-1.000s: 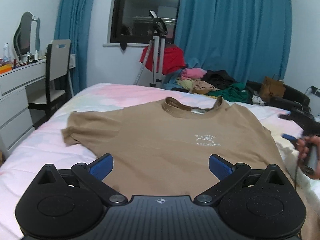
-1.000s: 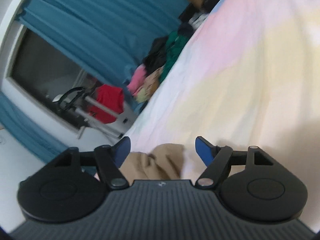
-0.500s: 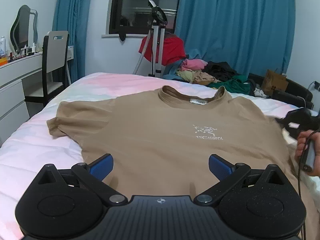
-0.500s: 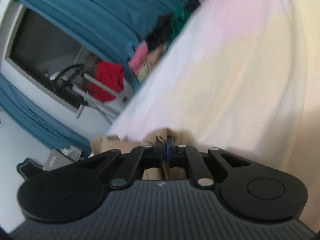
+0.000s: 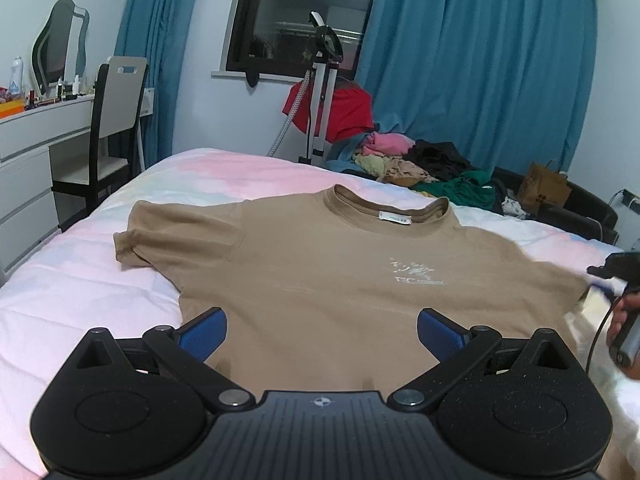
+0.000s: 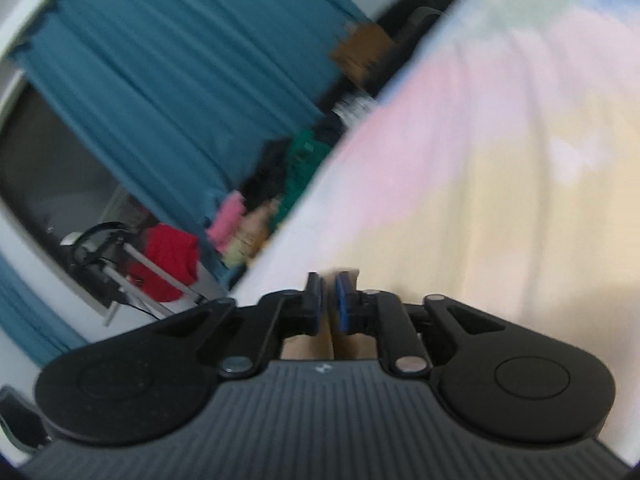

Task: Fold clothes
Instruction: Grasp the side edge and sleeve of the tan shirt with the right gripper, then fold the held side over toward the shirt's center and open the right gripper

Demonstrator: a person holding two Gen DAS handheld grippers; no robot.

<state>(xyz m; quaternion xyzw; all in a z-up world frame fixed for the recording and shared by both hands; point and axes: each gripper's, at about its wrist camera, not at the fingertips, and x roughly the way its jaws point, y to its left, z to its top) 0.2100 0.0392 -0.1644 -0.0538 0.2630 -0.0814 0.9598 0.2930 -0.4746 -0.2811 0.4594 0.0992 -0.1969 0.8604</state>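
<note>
Tan shirt (image 5: pixel 320 280) is spread flat on bed (image 5: pixel 80 292) — left gripper (image 5: pixel 320 334) is held splayed above its hem; right gripper (image 6: pixel 329 300) is pinched on its sleeve.

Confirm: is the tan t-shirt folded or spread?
Spread: the tan cotton t-shirt lies flat on the pastel bedspread, front up, left sleeve out, no folds.

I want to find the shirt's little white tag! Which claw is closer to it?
Probably left. The left claw hovers open over the brown shirt, facing the tag. The right claw pinches the shirt's right edge, off to the side.
</note>
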